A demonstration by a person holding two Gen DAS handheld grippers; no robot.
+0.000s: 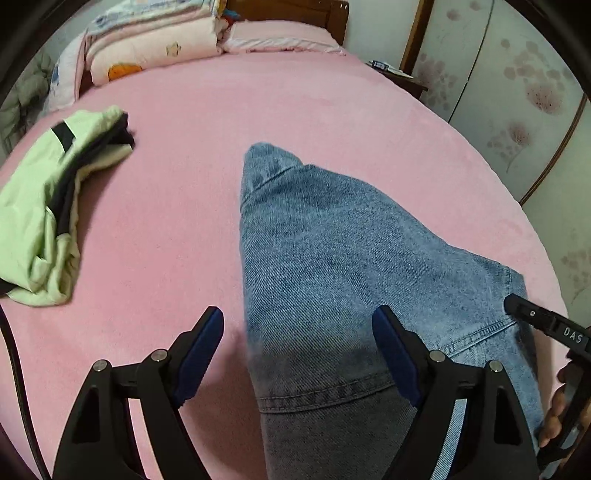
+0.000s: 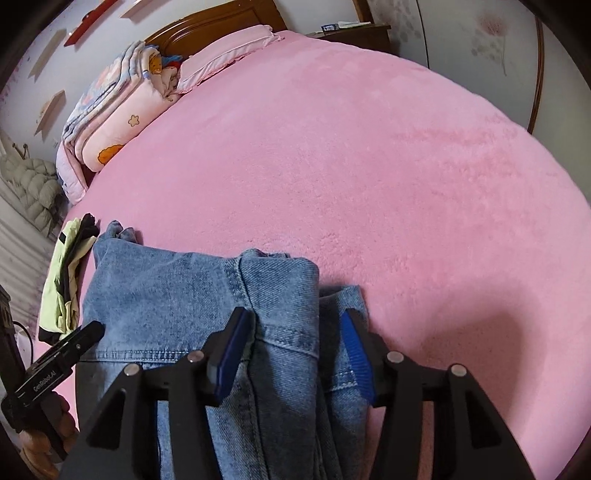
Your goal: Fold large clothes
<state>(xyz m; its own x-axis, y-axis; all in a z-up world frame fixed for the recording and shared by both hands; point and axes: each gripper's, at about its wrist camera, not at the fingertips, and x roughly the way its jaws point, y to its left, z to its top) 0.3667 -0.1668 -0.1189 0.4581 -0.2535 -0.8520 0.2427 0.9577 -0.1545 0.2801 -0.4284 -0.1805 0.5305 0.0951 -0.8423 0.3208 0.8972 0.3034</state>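
A blue denim garment (image 1: 332, 251) lies on the pink bed; it also shows in the right wrist view (image 2: 166, 295). My left gripper (image 1: 297, 332) is open, its blue pads astride the garment's left edge near the hem. My right gripper (image 2: 295, 332) has its jaws apart around a raised fold of denim (image 2: 280, 295), the left pad touching it. The right gripper's finger shows at the edge of the left wrist view (image 1: 543, 321), and the left gripper's finger shows in the right wrist view (image 2: 62, 354).
A light green and black garment (image 1: 48, 206) lies crumpled at the left of the pink bed cover (image 2: 369, 166). Folded quilts (image 1: 147, 40) and a pillow (image 1: 280, 37) sit at the headboard. A nightstand (image 2: 354, 31) and a floral wardrobe (image 1: 517, 92) stand on the right.
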